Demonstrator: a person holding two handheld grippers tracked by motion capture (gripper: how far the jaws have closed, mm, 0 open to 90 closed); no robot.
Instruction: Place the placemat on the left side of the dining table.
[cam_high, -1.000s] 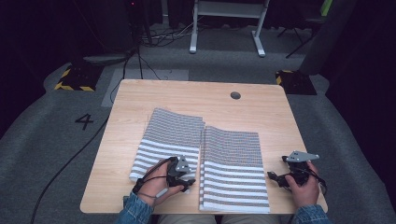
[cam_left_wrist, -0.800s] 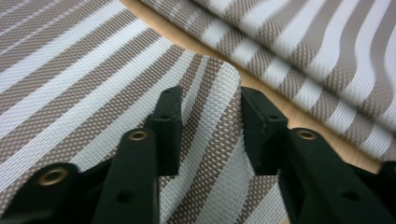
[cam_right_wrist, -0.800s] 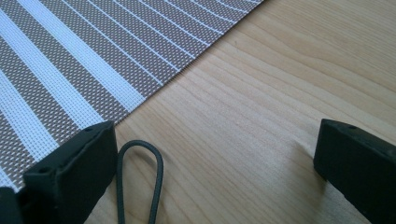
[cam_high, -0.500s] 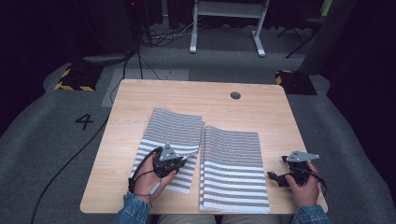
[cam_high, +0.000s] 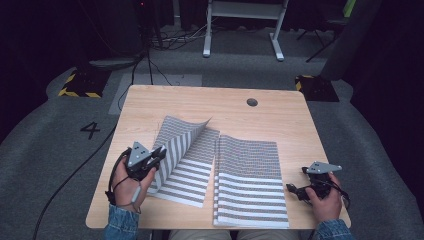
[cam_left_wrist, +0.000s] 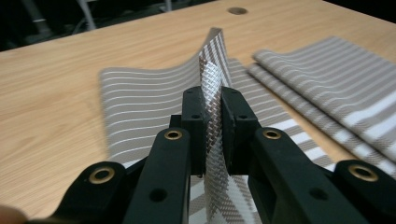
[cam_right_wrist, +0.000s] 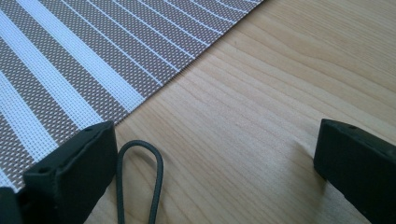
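Two stacks of brown-and-white striped woven placemats lie on the wooden table (cam_high: 280, 110). On the left stack, the top mat (cam_high: 182, 137) is lifted and curling up at its left side. My left gripper (cam_high: 159, 152) is shut on that mat's edge (cam_left_wrist: 212, 93), which stands upright between the jaws. The right stack (cam_high: 250, 177) lies flat. To its right, my right gripper (cam_high: 294, 189) rests on the table with its jaws open over bare wood (cam_right_wrist: 219, 154), just off the mat's edge (cam_right_wrist: 70, 70).
A round cable hole (cam_high: 252, 102) sits near the table's far edge. A thin dark cord loop (cam_right_wrist: 140, 182) lies by the right gripper's left jaw. Beyond the table are grey carpet, floor cables (cam_high: 75, 170) and a white desk frame (cam_high: 245, 25).
My left gripper has moved left and up from the middle of the left stack, pulling the top mat's edge with it so the mat peels and curls. The right gripper has stayed put.
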